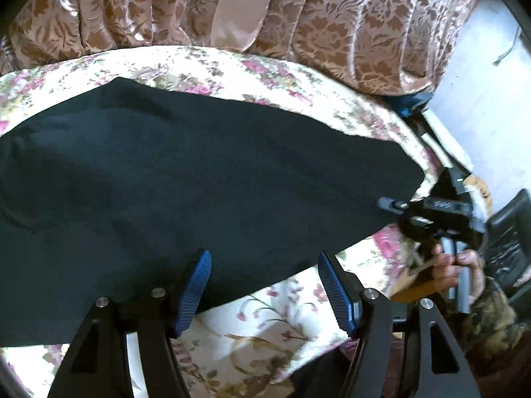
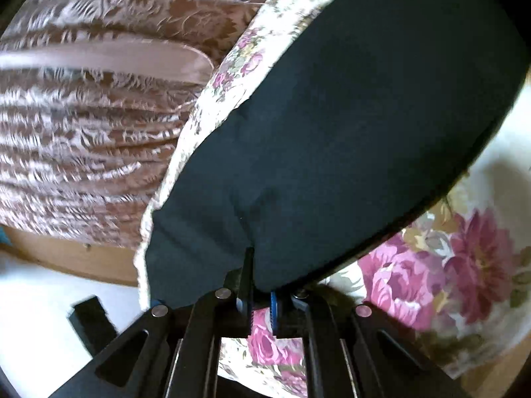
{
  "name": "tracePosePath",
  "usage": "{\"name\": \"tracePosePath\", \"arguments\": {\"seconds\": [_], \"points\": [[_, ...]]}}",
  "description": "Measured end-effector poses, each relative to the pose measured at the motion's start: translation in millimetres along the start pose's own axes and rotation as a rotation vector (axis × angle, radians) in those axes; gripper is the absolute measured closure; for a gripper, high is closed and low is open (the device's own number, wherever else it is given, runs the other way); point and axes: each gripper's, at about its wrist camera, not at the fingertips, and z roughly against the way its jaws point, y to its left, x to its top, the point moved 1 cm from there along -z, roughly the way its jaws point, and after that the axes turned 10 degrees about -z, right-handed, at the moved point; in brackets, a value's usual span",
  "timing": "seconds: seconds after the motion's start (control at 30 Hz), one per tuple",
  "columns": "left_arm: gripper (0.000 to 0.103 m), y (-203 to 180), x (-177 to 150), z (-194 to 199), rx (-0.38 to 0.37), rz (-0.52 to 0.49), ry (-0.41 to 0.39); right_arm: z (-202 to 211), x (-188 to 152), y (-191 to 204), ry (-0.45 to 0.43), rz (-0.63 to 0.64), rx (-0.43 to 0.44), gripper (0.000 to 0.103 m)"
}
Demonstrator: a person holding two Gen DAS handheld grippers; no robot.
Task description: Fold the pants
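Black pants (image 1: 199,182) lie spread flat across a floral bed sheet (image 1: 282,325). My left gripper (image 1: 262,258) hovers over their near edge. It is open, its blue pads (image 1: 195,285) stand wide apart, and nothing is pinched between them. To the right, my right gripper (image 1: 385,203) meets the narrow end of the pants, held by a person's hand (image 1: 448,265). In the right wrist view the pants (image 2: 348,116) run away from my right gripper (image 2: 255,275), whose jaws are shut on the cloth's edge. The fabric bunches over the fingers and hides their tips.
A brown patterned curtain (image 1: 348,33) hangs behind the bed. The floral sheet (image 2: 448,265) shows bare around the pants. Pale floor (image 1: 481,99) lies past the bed's right edge, with a wooden bed frame (image 2: 66,258) and a dark object (image 1: 507,232) beside the hand.
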Motion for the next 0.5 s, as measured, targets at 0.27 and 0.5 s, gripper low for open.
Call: {"name": "tracePosePath", "arguments": {"seconds": [0.27, 0.5], "points": [[0.036, 7, -5, -2, 0.013, 0.03, -0.015, 64, 21, -28, -0.116, -0.088, 0.054, 0.08], [0.036, 11, -2, -1, 0.014, 0.044, -0.018, 136, 74, -74, -0.437, -0.25, -0.031, 0.079]]}}
